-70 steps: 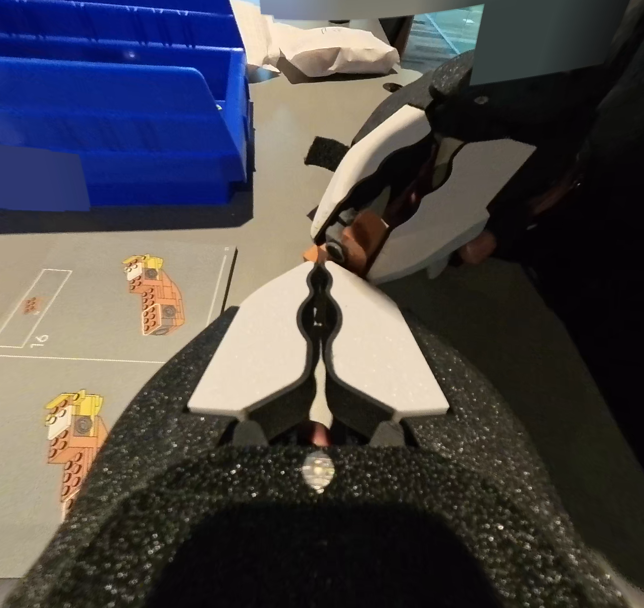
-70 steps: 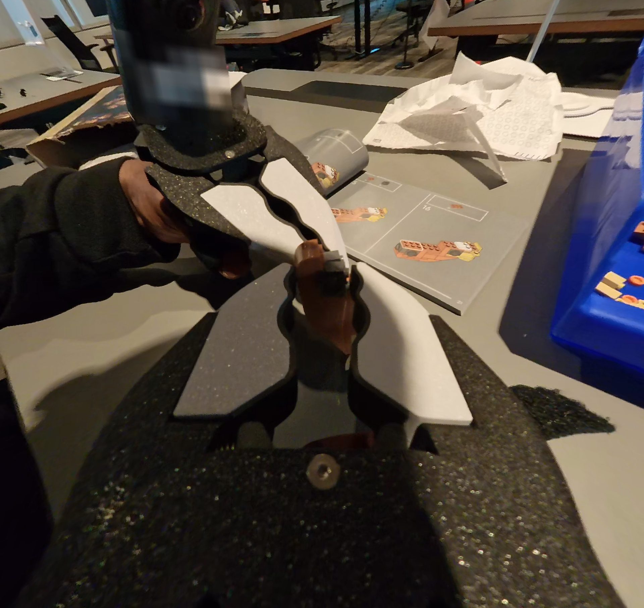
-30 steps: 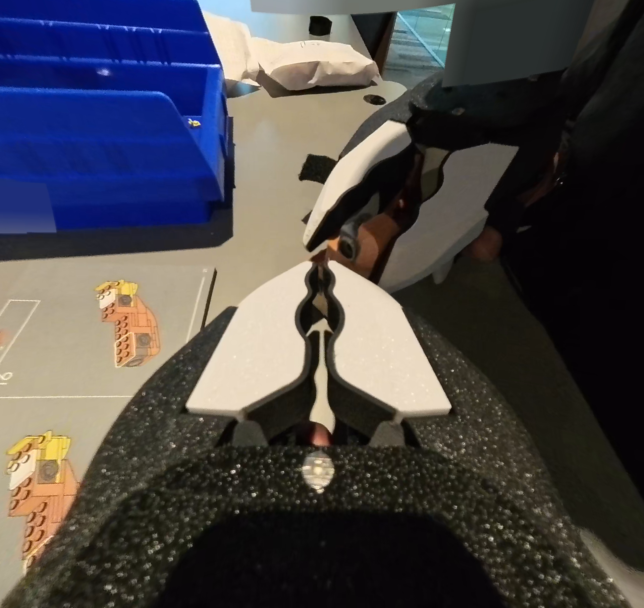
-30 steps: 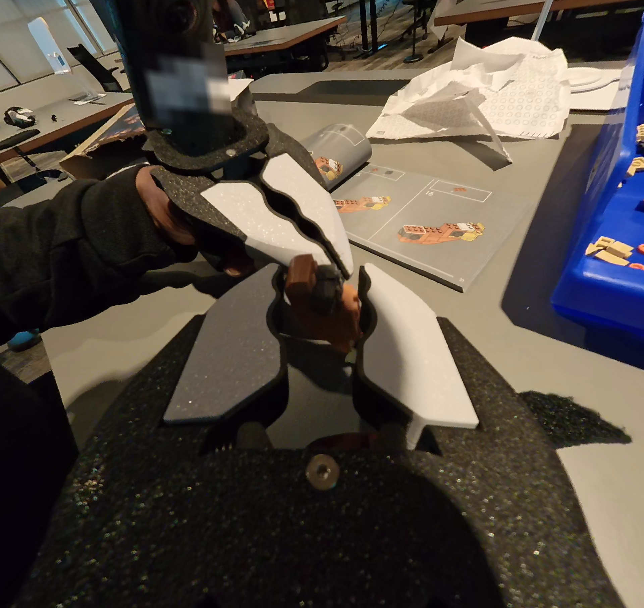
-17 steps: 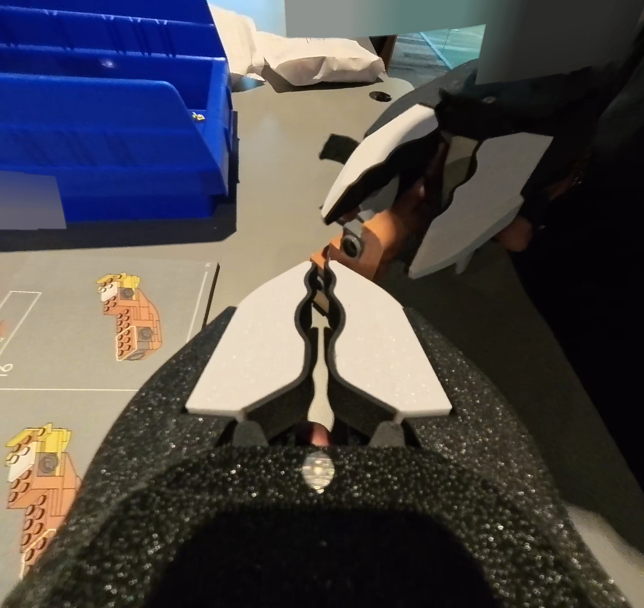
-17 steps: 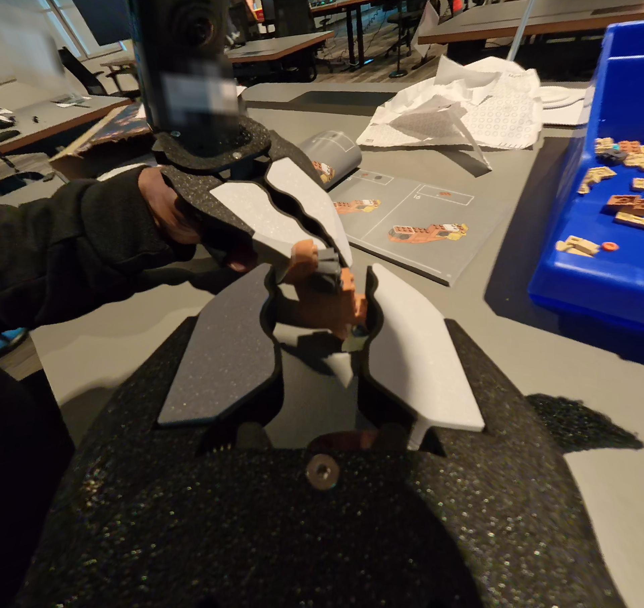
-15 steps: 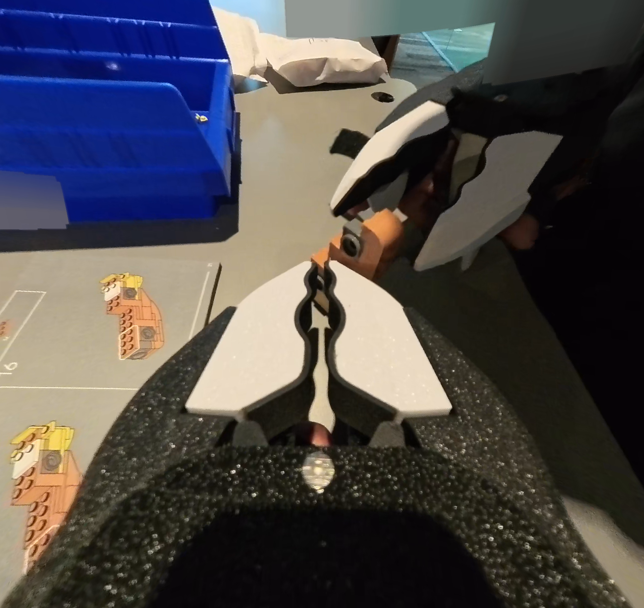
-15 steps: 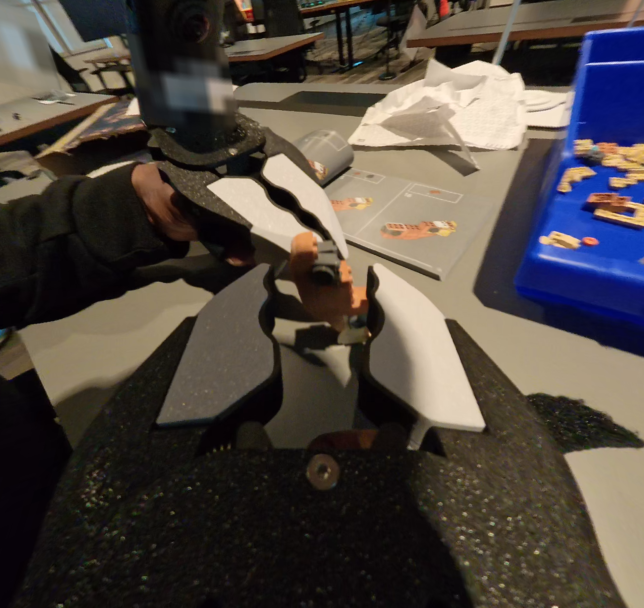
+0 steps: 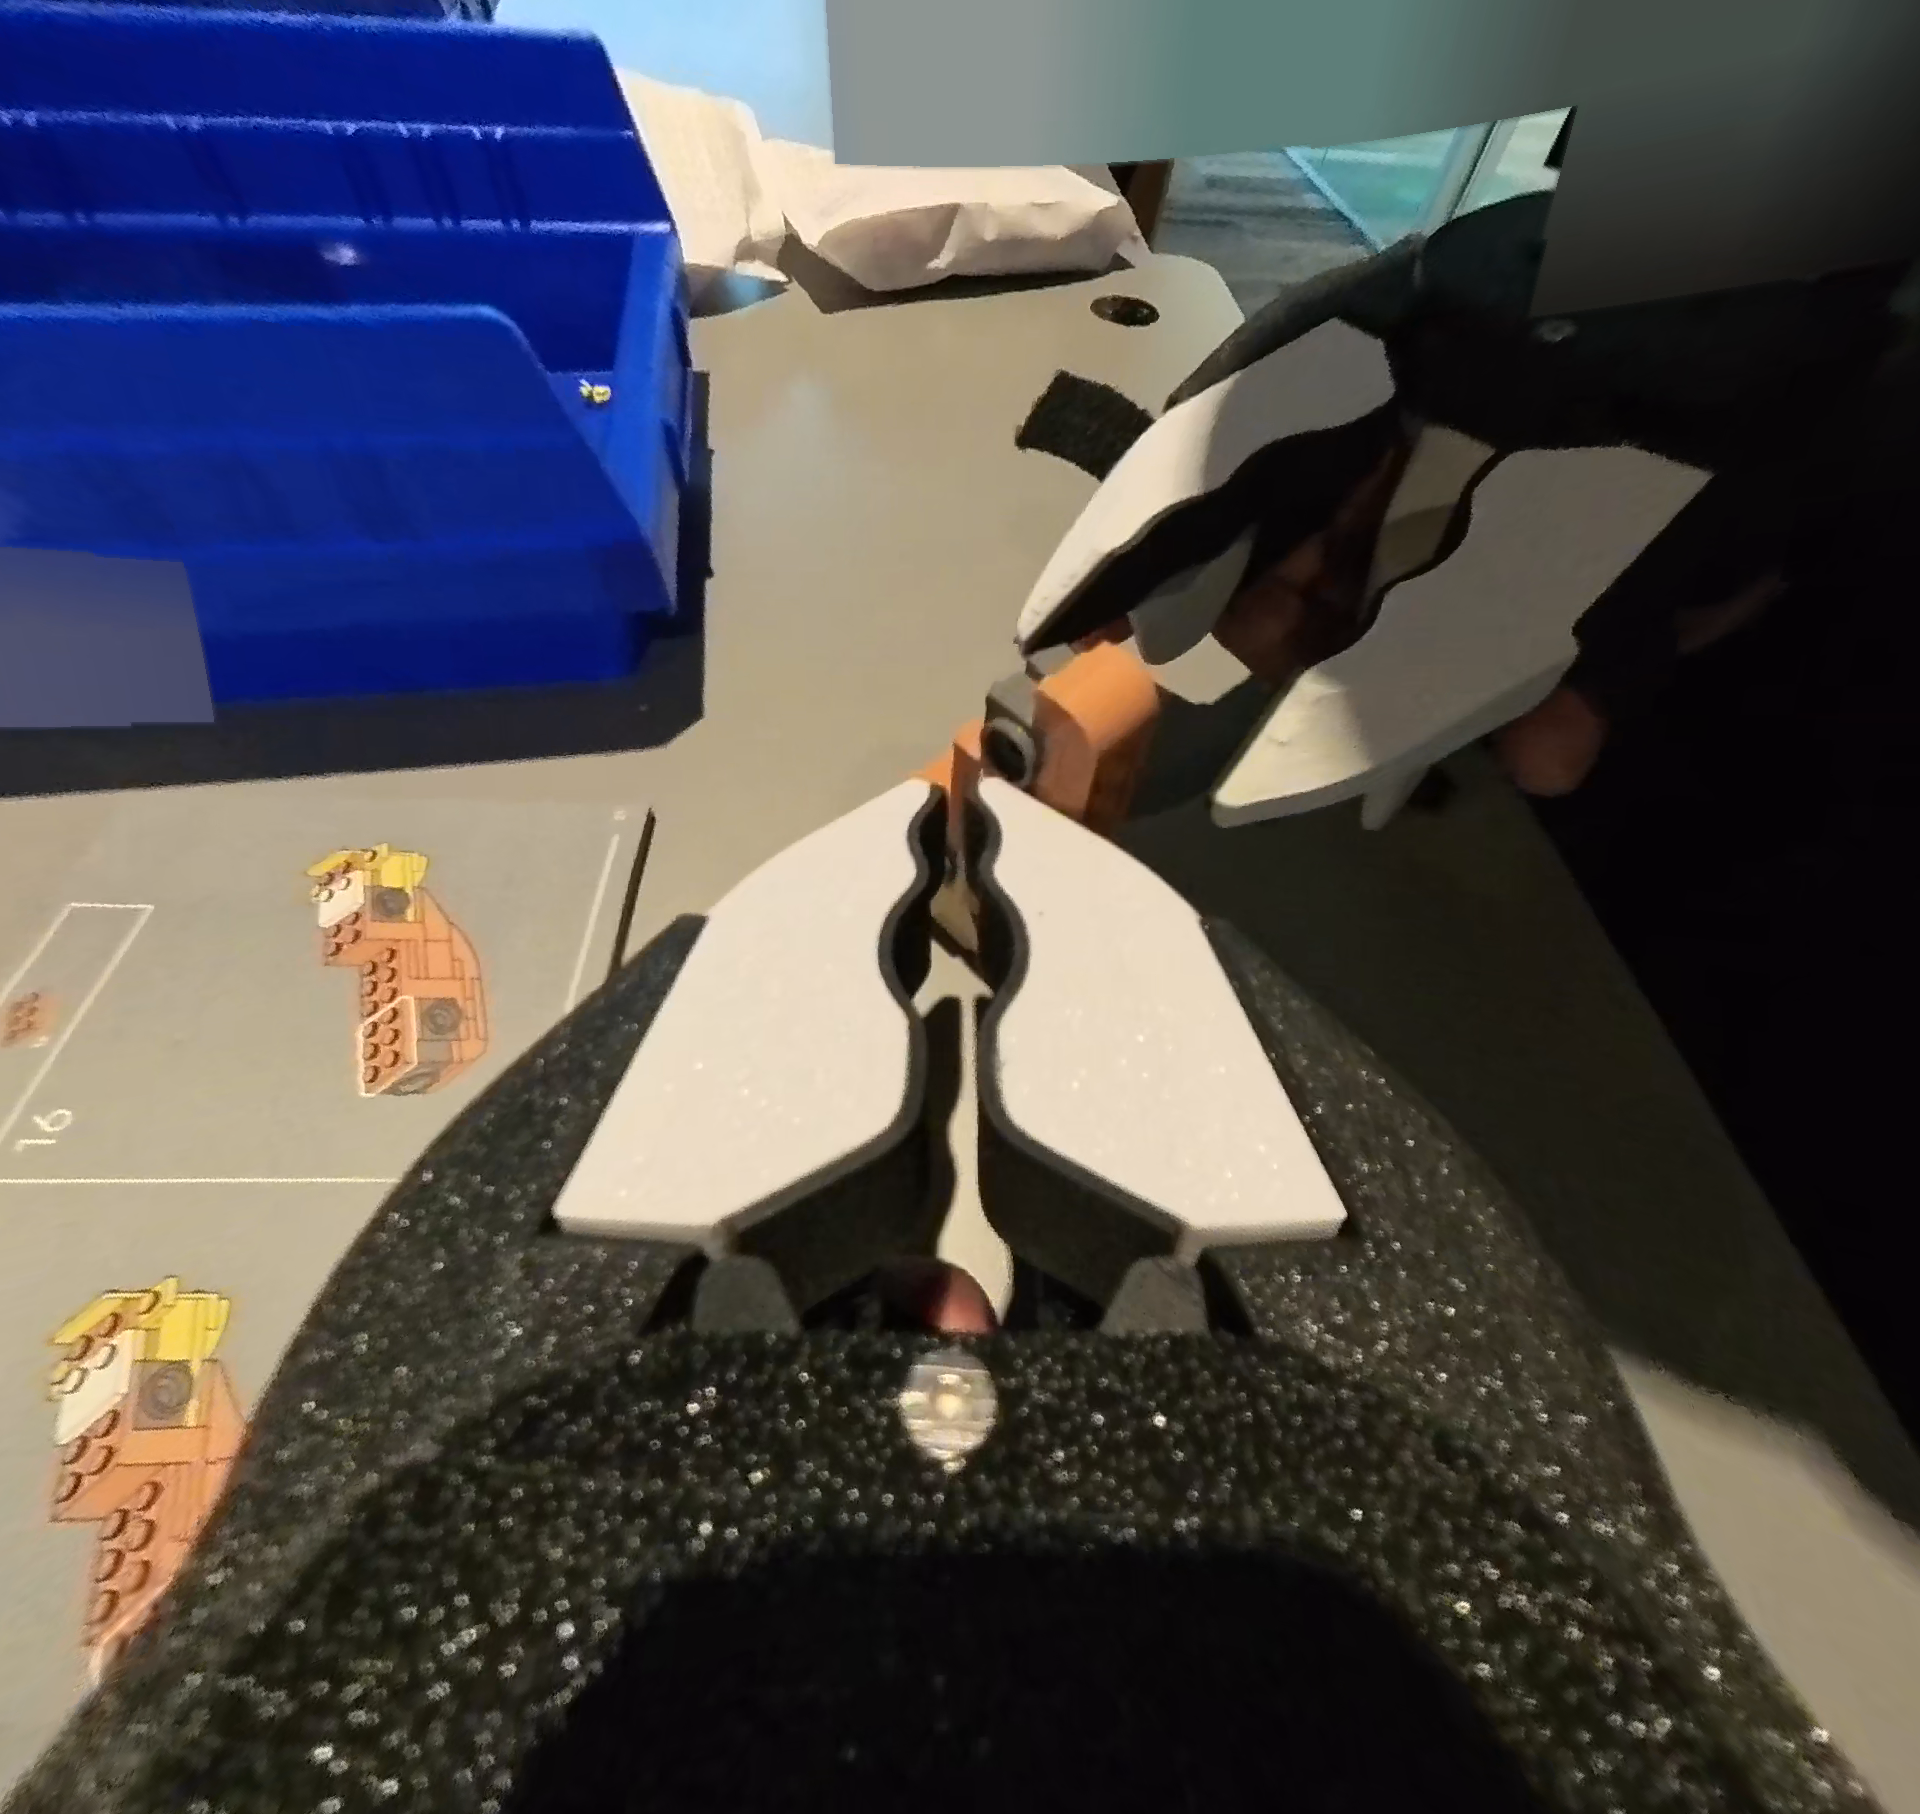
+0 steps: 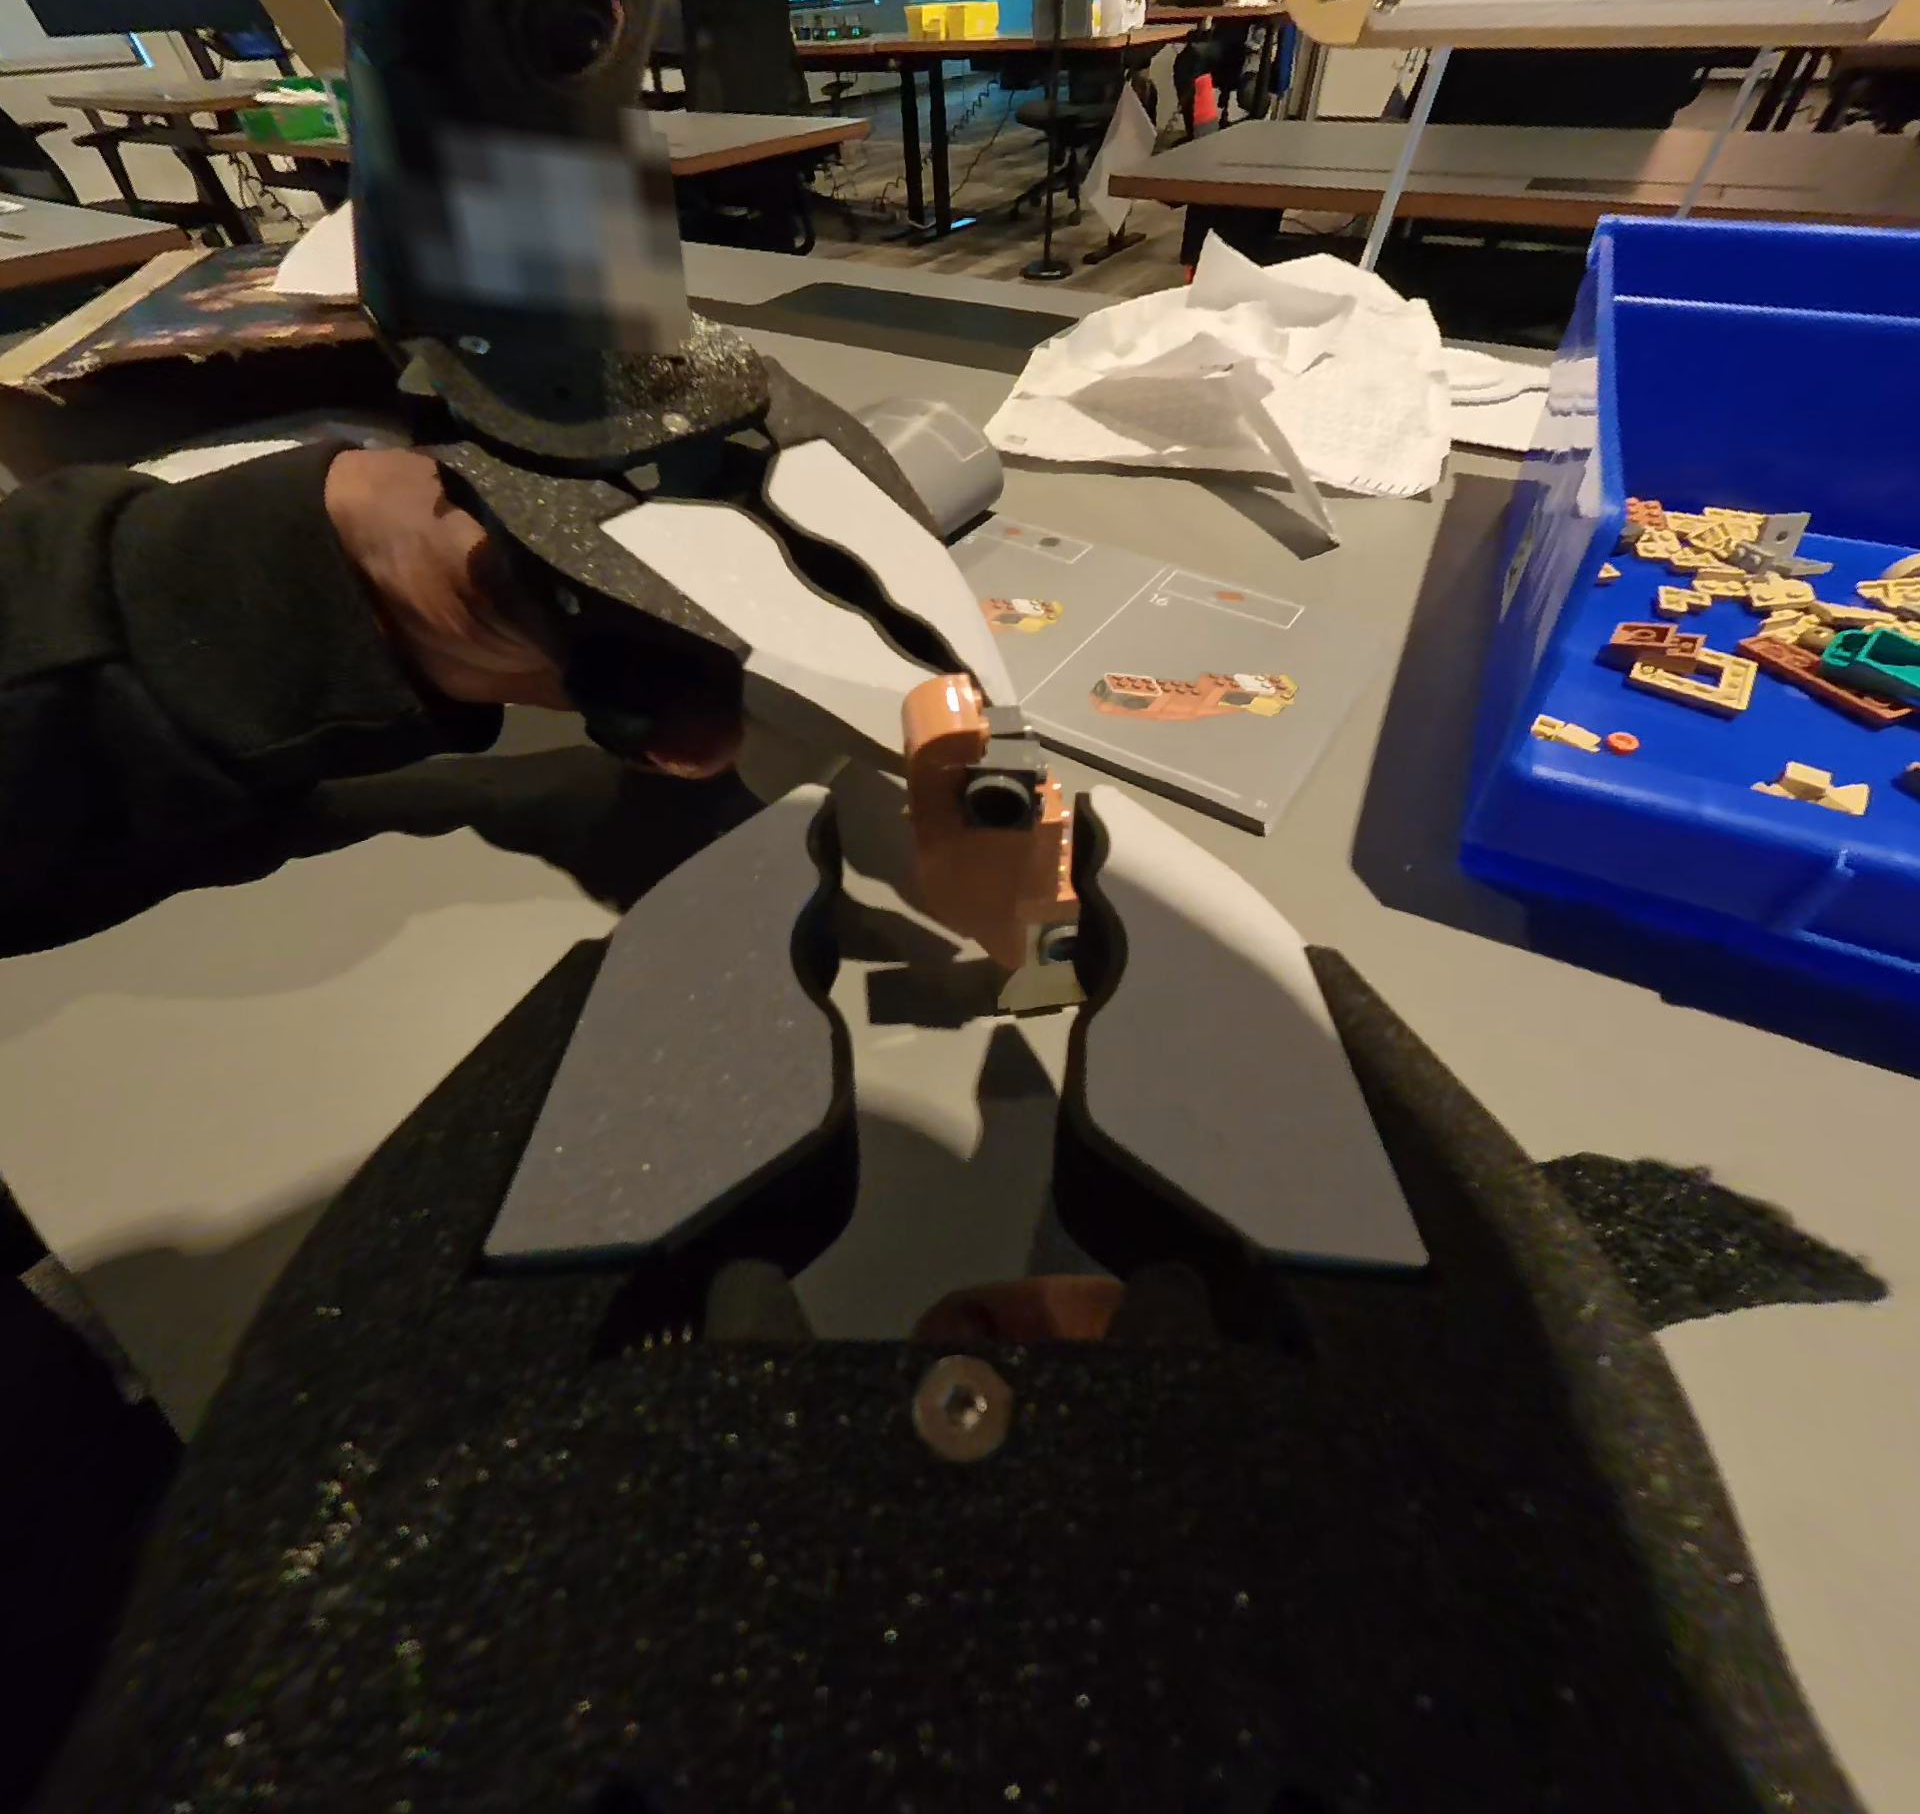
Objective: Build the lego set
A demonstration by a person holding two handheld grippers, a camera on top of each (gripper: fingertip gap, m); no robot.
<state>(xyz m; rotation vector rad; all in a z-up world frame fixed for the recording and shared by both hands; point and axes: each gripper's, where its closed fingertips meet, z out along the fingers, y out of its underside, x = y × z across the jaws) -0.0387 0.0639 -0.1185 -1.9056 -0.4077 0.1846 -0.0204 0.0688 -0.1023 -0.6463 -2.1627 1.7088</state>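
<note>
A small orange-brown lego assembly (image 10: pixel 987 829) with a dark grey round-holed piece on its side is held up above the grey table (image 10: pixel 312 985). My left gripper (image 9: pixel 956 814) is shut on its thin upper edge; in the right wrist view the left gripper (image 10: pixel 977 689) comes in from the upper left. My right gripper (image 10: pixel 956 808) is open around the assembly's lower part: the assembly (image 9: pixel 1086 725) rests against the right finger and the left finger stands apart. In the left wrist view the right gripper (image 9: pixel 1132 715) comes in from the upper right.
A blue bin (image 10: pixel 1662 860) with several loose tan, brown and green pieces stands at the right; blue bins (image 9: pixel 416 476) show at the far left. The open instruction booklet (image 10: pixel 1174 694) lies behind the grippers. Crumpled white paper (image 10: pixel 1226 393) lies farther back. A hand in a black sleeve (image 10: pixel 208 673) holds the left gripper. My left and right fingertips are right by each other.
My right gripper, earlier shut on the assembly, has opened its jaws. My left gripper has stayed shut on the assembly's upper edge. Both have shifted slightly and the bin shows more.
</note>
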